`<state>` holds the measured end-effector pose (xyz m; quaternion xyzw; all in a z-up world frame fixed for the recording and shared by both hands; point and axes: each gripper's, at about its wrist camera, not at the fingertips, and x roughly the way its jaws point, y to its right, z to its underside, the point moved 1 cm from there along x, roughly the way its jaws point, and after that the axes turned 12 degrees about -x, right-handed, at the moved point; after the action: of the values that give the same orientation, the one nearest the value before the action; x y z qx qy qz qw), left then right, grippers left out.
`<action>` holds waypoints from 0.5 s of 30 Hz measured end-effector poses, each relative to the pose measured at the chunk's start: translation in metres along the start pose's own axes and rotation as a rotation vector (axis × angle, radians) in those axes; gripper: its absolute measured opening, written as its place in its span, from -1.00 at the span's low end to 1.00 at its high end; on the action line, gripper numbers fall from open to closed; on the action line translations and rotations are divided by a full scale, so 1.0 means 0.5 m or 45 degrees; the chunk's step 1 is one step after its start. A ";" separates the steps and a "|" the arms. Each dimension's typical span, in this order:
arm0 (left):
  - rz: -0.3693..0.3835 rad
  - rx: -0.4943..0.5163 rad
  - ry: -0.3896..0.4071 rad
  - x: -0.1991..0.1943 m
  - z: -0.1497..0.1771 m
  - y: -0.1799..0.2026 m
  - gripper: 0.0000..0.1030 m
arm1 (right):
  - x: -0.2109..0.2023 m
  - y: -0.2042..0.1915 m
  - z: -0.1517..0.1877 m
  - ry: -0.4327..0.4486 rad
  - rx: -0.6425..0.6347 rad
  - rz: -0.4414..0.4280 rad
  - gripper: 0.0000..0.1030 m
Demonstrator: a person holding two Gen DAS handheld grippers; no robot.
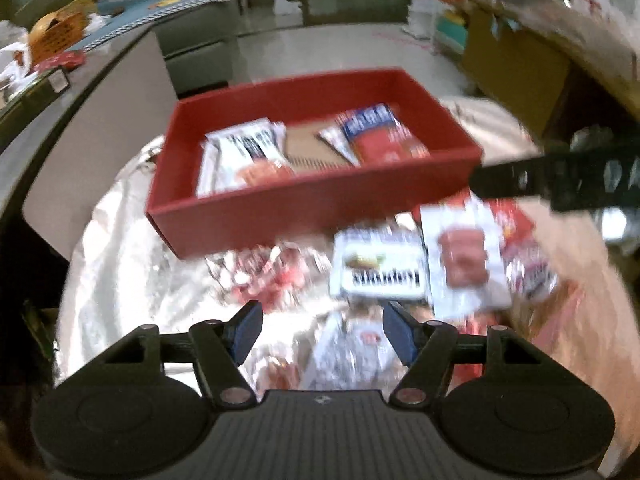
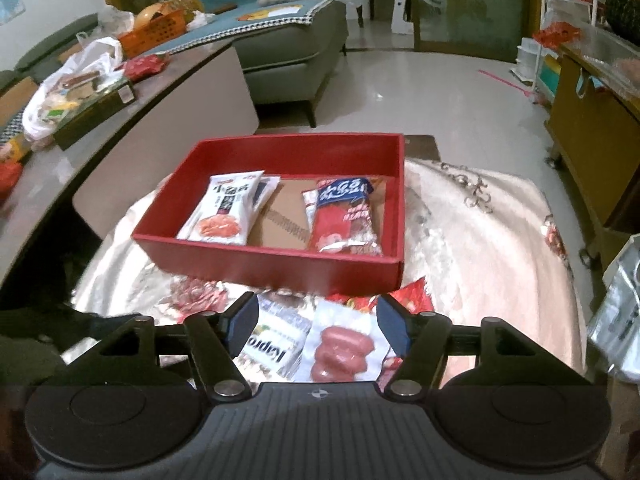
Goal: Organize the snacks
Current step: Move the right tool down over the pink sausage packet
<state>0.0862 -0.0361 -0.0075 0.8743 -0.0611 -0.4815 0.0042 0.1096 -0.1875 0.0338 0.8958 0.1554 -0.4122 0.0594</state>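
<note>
Left wrist view, blurred. The left gripper has its fingers spread with nothing between the pads. It hangs over a loose heap of snack packets lying on a pale patterned cloth. Directly ahead lie a white packet with dark lettering and, just beside it, a sausage packet. Beyond them stands the red box, which holds two packets already. A dark bar, judged to be part of the right gripper, enters from the right edge above the heap.

Right wrist view, sharp. The right gripper also has its fingers spread and empty, hovering above the same sausage packet and white packet. The red box sits just behind the heap; inside it a white packet lies at left and a red-and-blue packet at right, with bare cardboard floor between them.

Assessment: the step in hand appears to be picking the next packet. Recommend descending on one packet only, closing across its narrow width, and keeping the two grippers on separate packets to avoid collision. Place into the bare middle of the box.
</note>
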 end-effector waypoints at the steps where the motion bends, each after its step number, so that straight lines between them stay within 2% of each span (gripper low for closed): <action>1: -0.005 0.026 -0.019 0.009 0.008 0.007 0.17 | -0.002 -0.004 0.004 -0.003 -0.006 -0.007 0.40; 7: -0.018 0.105 -0.105 0.049 0.039 0.030 0.17 | 0.001 -0.007 0.022 -0.044 -0.030 -0.014 0.41; 9: -0.050 0.133 -0.147 0.071 0.048 0.036 0.17 | 0.005 -0.003 0.025 -0.057 -0.025 -0.014 0.43; 10: -0.067 0.139 -0.159 0.080 0.052 0.036 0.25 | 0.007 -0.001 0.026 -0.063 -0.022 -0.016 0.43; 11: -0.067 0.127 -0.143 0.081 0.055 0.033 0.32 | 0.006 -0.001 0.028 -0.067 -0.022 -0.019 0.43; 15: -0.038 0.081 -0.170 0.082 0.053 0.023 0.26 | 0.009 0.005 0.033 -0.081 -0.021 -0.026 0.43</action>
<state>0.0844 -0.0506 -0.0558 0.8409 -0.0633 -0.5364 -0.0346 0.1012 -0.1927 0.0195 0.8800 0.1662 -0.4399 0.0675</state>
